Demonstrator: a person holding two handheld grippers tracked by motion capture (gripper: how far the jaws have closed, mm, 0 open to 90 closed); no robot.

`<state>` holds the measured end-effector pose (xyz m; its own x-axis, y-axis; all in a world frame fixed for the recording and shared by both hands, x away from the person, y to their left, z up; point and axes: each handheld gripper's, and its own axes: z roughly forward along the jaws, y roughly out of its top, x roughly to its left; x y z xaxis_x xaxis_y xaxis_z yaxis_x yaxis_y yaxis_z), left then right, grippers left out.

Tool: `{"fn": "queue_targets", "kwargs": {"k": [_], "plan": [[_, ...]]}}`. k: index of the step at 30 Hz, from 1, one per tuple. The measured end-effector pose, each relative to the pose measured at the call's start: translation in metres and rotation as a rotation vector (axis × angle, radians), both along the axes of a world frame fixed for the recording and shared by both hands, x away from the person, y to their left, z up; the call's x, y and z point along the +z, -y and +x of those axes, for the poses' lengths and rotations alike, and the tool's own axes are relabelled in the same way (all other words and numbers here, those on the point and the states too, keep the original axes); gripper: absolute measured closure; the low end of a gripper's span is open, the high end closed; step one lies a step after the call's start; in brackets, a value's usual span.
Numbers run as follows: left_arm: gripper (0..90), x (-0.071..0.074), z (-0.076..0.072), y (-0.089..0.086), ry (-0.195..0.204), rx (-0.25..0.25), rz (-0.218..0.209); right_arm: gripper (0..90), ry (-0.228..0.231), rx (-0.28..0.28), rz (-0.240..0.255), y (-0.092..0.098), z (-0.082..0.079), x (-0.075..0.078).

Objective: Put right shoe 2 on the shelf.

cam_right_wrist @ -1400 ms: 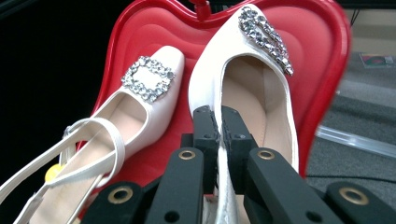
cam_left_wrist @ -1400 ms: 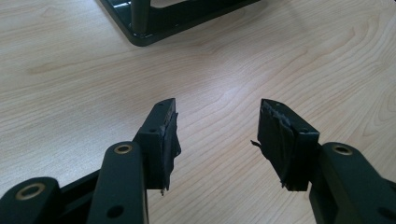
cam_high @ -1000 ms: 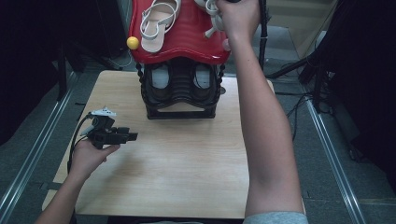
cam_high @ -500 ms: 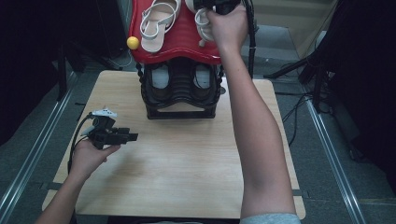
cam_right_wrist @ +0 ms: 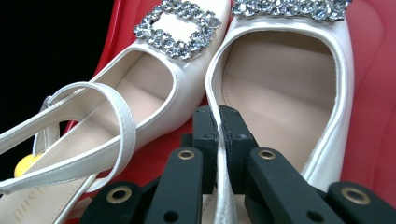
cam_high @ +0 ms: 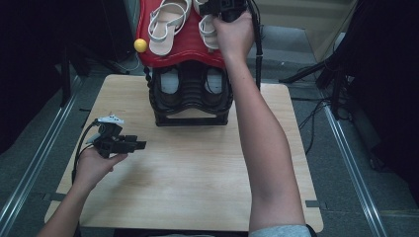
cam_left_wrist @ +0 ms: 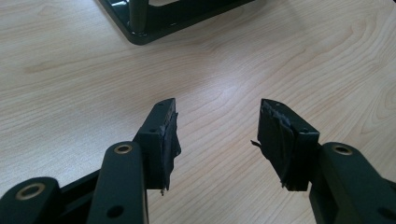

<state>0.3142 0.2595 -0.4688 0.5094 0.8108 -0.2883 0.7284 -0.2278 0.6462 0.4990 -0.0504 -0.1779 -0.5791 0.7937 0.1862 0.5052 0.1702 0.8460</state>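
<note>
White shoe (cam_right_wrist: 280, 93) on the red rack top (cam_right_wrist: 373, 93), beside its twin (cam_right_wrist: 154, 79): my right claw (cam_right_wrist: 218, 121) is clamped on its side wall, my left claw (cam_left_wrist: 217, 135) hangs released over the table (cam_left_wrist: 70, 70).

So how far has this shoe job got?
Done: the right gripper has shut its fingers on the side wall of a white shoe on the red top shelf.

In hand: that grip.

Left: its twin lies ungripped; the left gripper waits open.

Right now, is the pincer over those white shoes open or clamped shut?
Shut. The right gripper has its black jaws pressed together on the side edge of the right-hand white shoe, which rests on the red tray.
</note>
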Motion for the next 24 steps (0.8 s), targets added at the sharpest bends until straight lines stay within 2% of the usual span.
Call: {"fn": "queue_targets", "kwargs": {"k": [4,24], "plan": [[47.9,0.000,0.000,0.000,0.000,0.000,0.001,87.6,0.003,-0.001,-0.012,-0.001,-0.002,0.000],[47.8,0.000,0.000,0.000,0.006,0.006,-0.003,84.9,0.001,0.013,0.006,0.002,-0.012,-0.002]]}}
